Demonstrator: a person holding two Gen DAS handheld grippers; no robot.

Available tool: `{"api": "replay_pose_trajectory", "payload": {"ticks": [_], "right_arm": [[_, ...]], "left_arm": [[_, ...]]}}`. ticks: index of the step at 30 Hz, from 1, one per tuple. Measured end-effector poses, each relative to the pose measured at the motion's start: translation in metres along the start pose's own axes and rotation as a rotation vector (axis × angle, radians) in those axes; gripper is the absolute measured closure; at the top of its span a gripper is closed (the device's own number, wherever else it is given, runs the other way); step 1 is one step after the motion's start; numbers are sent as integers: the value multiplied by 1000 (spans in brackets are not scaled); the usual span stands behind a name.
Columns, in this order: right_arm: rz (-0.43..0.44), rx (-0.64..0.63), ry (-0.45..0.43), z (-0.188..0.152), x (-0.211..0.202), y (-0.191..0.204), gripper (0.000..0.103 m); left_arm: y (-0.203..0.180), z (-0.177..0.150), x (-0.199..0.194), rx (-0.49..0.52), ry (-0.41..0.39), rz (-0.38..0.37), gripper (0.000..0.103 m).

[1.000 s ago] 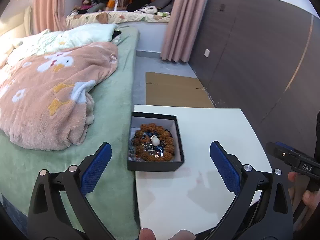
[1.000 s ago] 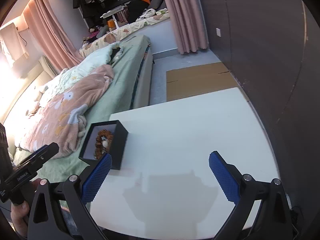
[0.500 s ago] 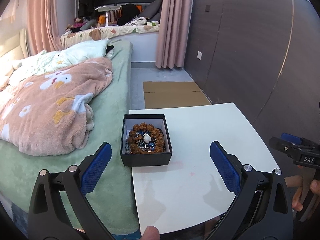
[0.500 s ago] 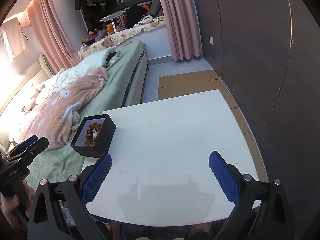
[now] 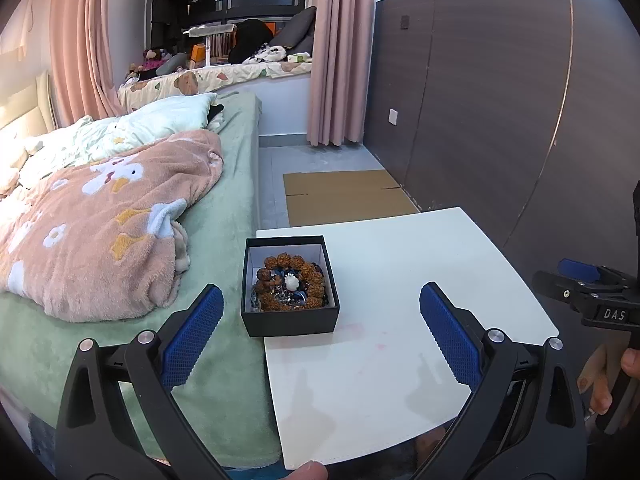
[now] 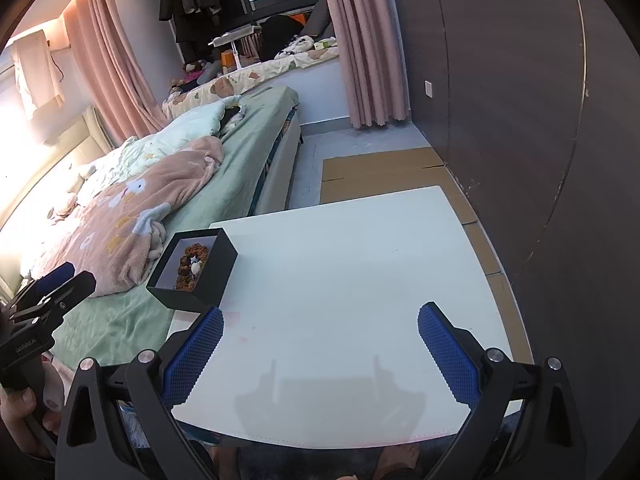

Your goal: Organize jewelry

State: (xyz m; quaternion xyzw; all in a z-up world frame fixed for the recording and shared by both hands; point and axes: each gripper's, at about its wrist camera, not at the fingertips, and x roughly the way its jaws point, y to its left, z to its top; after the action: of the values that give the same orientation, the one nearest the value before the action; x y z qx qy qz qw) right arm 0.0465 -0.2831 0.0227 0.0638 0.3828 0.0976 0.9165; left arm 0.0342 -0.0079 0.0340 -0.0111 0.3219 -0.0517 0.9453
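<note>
A black open box (image 5: 289, 322) sits at the left edge of the white table (image 5: 400, 380). It holds a brown bead bracelet (image 5: 308, 270) with a small white charm and some darker jewelry. The box also shows in the right wrist view (image 6: 218, 264), at the table's left edge. My left gripper (image 5: 320, 338) is open and empty, held back from the box above the table's near edge. My right gripper (image 6: 320, 354) is open and empty over the table's near edge, right of the box.
A bed (image 5: 224, 280) with a green sheet and a pink blanket (image 5: 92, 232) adjoins the table's left side. A dark panelled wall (image 5: 520, 100) runs on the right. Flat cardboard (image 5: 344, 196) lies on the floor beyond the table.
Both grippers have pulled back and up from the table, so the box and table look smaller and farther. Both stay open. The box has not moved.
</note>
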Motion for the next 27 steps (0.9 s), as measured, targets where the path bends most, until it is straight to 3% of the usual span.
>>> {"api": "replay_pose_trajectory", "payload": {"ticks": [27], "right_arm": [[-39, -30, -1, 2, 2, 12, 8]], "left_arm": [[1, 4, -2, -1, -11, 22, 5]]}}
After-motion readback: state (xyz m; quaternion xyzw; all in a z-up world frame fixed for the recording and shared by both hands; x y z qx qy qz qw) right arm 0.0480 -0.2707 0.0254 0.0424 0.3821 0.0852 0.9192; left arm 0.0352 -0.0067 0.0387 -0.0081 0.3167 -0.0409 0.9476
